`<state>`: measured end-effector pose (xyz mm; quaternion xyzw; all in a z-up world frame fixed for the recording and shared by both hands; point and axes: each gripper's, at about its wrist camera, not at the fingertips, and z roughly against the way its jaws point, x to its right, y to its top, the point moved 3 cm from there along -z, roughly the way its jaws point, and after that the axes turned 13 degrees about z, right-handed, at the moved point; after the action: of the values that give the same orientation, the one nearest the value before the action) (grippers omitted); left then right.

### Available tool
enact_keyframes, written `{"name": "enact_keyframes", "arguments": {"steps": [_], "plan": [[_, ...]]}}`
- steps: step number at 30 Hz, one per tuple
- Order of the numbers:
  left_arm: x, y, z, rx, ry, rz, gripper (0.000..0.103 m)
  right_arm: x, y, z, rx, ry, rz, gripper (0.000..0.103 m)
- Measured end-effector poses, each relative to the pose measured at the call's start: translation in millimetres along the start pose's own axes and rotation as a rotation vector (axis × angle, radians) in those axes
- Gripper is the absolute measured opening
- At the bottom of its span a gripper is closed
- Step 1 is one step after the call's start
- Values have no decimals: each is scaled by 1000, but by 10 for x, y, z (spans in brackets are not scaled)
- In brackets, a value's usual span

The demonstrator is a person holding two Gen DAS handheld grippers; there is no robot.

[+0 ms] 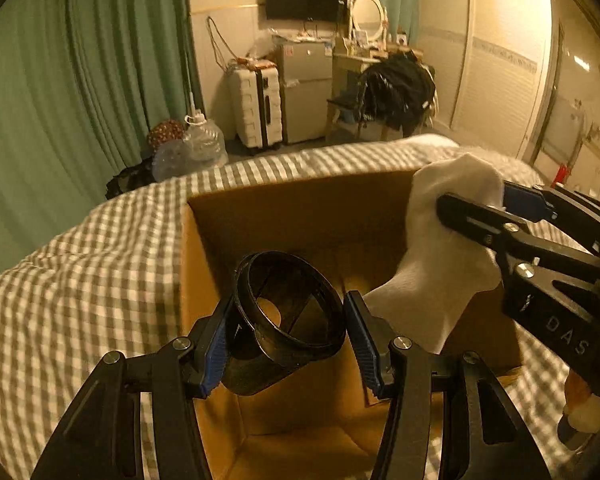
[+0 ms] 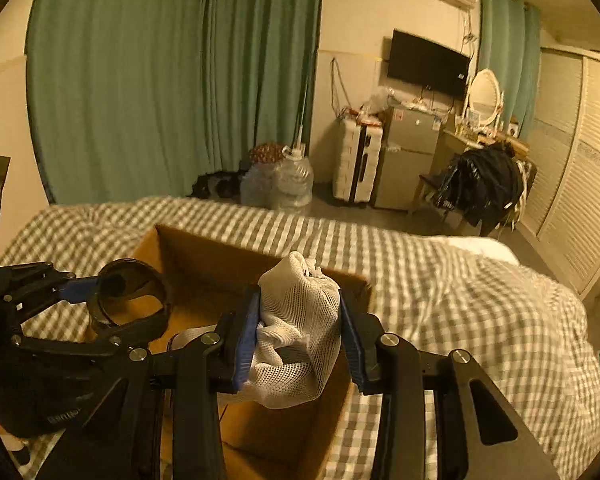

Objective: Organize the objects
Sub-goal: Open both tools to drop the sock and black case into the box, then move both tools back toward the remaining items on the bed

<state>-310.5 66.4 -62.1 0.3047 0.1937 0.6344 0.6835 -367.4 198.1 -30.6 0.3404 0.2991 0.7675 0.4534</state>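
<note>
Left gripper [image 1: 286, 332] fingers clamped, angled down; right gripper [image 2: 298, 338] likewise.

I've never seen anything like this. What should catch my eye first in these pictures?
Two hand-held grippers hang over an open cardboard box on a checked bedspread. The left gripper clamps a black funnel-shaped cup; the right gripper squeezes a white mesh sock. Green curtains fill the wall behind.

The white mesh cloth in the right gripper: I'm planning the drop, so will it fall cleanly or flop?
Probably floppy: the white mesh cloth bunches in folds within the right gripper and sags below it. It looks light and likely to snag, given its open weave. It should crumple inside the cardboard box rather than roll.
</note>
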Motion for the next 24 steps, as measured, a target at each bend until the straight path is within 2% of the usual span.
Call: {"name": "enact_keyframes", "arguments": {"steps": [5, 6, 7, 8, 9, 10, 17, 19, 20, 24], "plan": [[-33, -125, -128, -40, -28, 8, 57, -129, -190, -195, -42, 33, -5, 40], [-34, -139, -96, -39, -37, 14, 58, -117, -212, -203, -42, 37, -12, 44], [-41, -145, -52, -31, -39, 22, 61, -94, -220, -167, -32, 47, -28, 53], [-52, -149, 17, -20, -37, 38, 71, -63, -223, -138, -18, 47, -37, 60], [-61, -156, 83, -11, -38, 51, 80, -24, -219, -44, 8, 37, -54, 68], [-65, -157, 162, -1, -42, 64, 83, -25, -216, 63, 21, 29, -66, 69], [-13, -110, 1003, 64, -21, 74, 84, 112, -49, 881, 80, 7, -88, 69], [-2, -138, 1323, 101, -3, 57, 91, 111, 19, 1222, 103, 2, -84, 72], [-1, -164, 1488, 122, 10, 52, 98, 97, 45, 1365, 111, -1, -83, 73], [-31, -304, 1927, 155, 20, 47, 99, 35, 136, 2018, 147, 11, -71, 80]]}}
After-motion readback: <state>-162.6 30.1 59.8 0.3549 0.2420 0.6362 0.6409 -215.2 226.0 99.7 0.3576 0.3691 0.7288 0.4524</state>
